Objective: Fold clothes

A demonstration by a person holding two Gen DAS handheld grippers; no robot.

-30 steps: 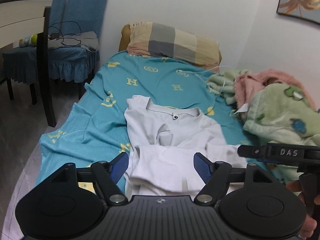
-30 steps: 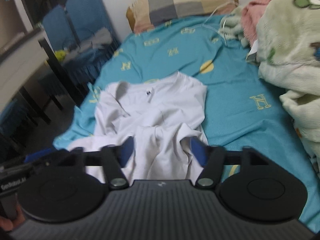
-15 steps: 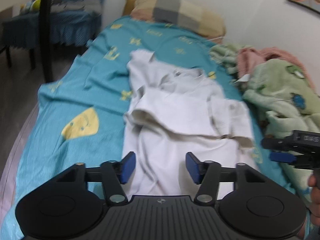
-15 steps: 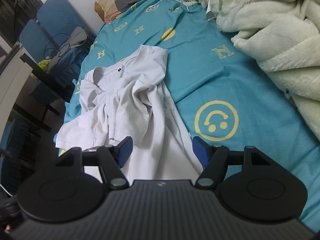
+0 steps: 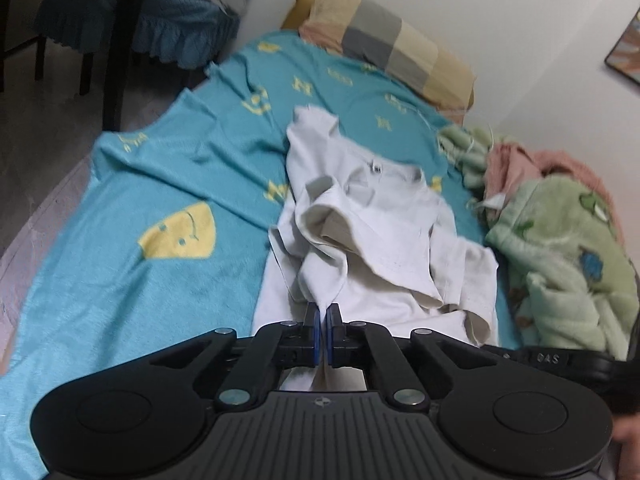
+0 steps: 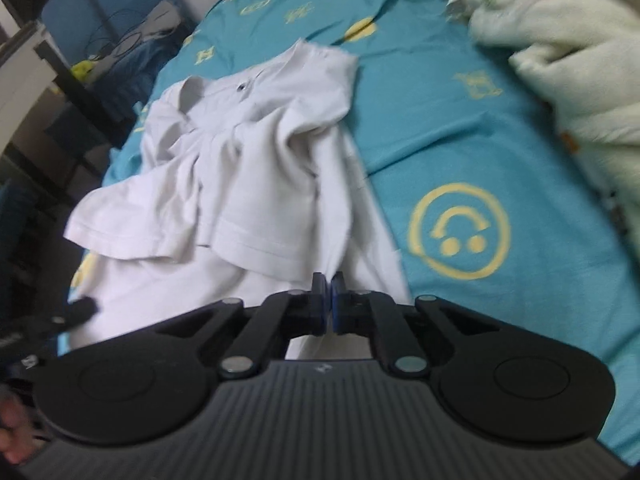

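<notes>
Dim, even indoor light; both fisheye views motion-blurred, edges bent and smeared.

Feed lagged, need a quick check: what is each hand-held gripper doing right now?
Left hand-held gripper: closed, pinching the white shirt near its lower edge.
Right hand-held gripper: closed, pinching the same shirt's fabric.
</notes>
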